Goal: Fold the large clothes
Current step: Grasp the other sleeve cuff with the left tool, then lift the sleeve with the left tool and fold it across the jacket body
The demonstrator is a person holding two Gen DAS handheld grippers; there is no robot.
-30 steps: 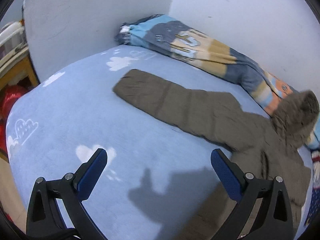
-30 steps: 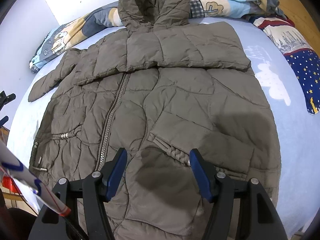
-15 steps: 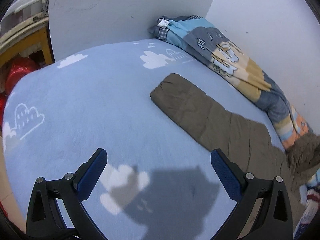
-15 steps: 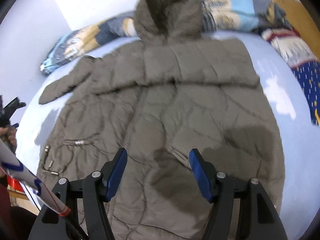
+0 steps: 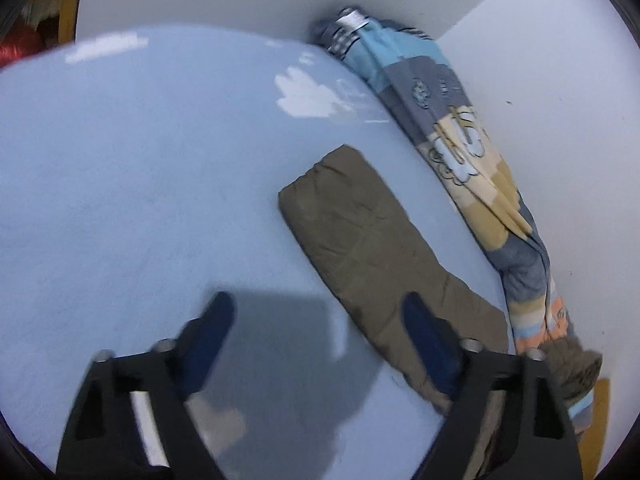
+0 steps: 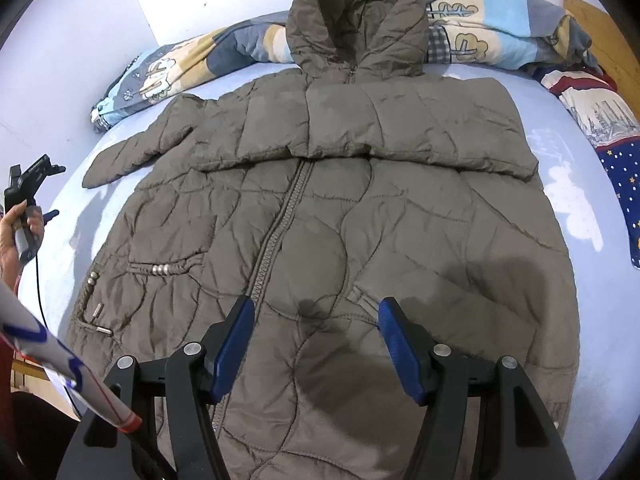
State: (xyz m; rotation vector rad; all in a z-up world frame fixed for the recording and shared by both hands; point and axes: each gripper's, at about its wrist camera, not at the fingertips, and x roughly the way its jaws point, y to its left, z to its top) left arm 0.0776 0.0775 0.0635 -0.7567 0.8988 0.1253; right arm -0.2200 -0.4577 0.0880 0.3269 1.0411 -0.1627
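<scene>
A large brown quilted hooded jacket (image 6: pixel 340 216) lies front up on the light blue bed (image 6: pixel 576 184), zipper closed, hood at the far end. One sleeve is folded across the chest; the other sleeve (image 5: pixel 360 232) stretches out to the left. My left gripper (image 5: pixel 316 312) is open and empty, hovering just above the bed near that sleeve's cuff, its right finger over the sleeve. It also shows at the left edge of the right wrist view (image 6: pixel 32 184). My right gripper (image 6: pixel 316 312) is open and empty above the jacket's lower front.
A rolled patterned blanket (image 5: pixel 460 136) lies along the white wall behind the jacket, also in the right wrist view (image 6: pixel 500 28). A dark blue star-print cloth (image 6: pixel 612 152) lies at the bed's right edge. A wooden stand with a red object (image 5: pixel 20 44) stands beyond the bed's left side.
My left gripper has swung and moved closer to the outstretched sleeve's cuff, with motion blur. My right gripper view has steadied over the jacket's lower front. Both stay open.
</scene>
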